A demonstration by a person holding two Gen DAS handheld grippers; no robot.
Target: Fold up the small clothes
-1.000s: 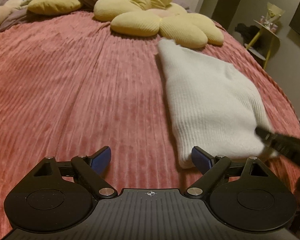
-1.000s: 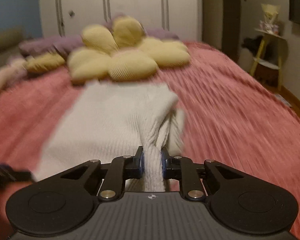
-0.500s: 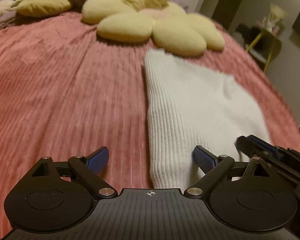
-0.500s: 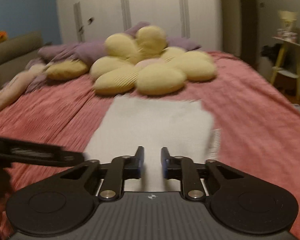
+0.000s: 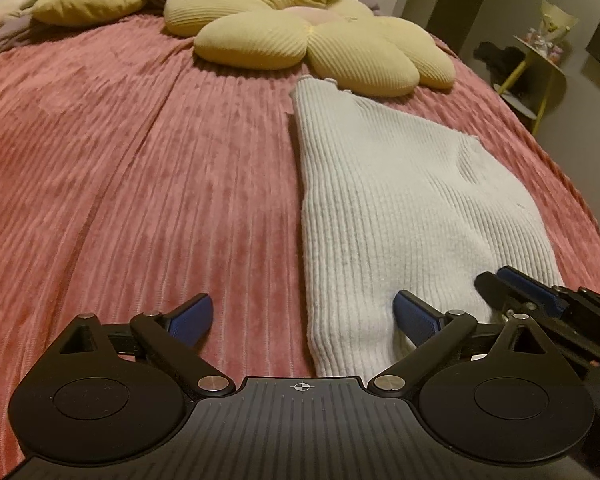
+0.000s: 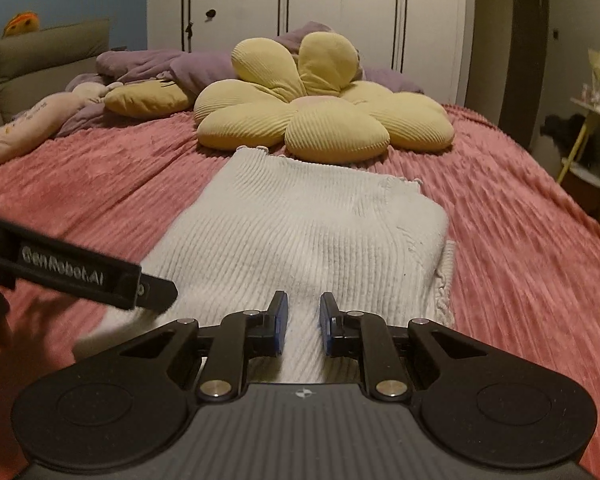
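A white ribbed knit garment point(image 5: 400, 200) point(image 6: 308, 232) lies folded flat on the pink ribbed bedspread point(image 5: 120, 160). My left gripper point(image 5: 302, 316) hovers low over its near left corner. Its jaws are opening and stand wide, with the corner between them, untouched by the pads. One of its fingers point(image 6: 156, 289) shows at the left of the right wrist view. My right gripper point(image 6: 303, 318) sits at the garment's near edge, its blue pads closed narrowly on a strip of the knit. In the left wrist view the right gripper point(image 5: 496, 280) rests at the garment's near right corner.
A yellow flower-shaped cushion point(image 5: 300, 36) point(image 6: 320, 112) touches the garment's far edge. Purple bedding point(image 6: 160, 64) and a pale plush toy point(image 6: 28, 120) lie at the bed's far left. A yellow-legged side table point(image 5: 540, 52) stands beyond the right edge.
The bunched-up part that the right gripper held raised has come down, and the garment now lies flat. The left gripper slid right to the garment's corner and its jaws widened.
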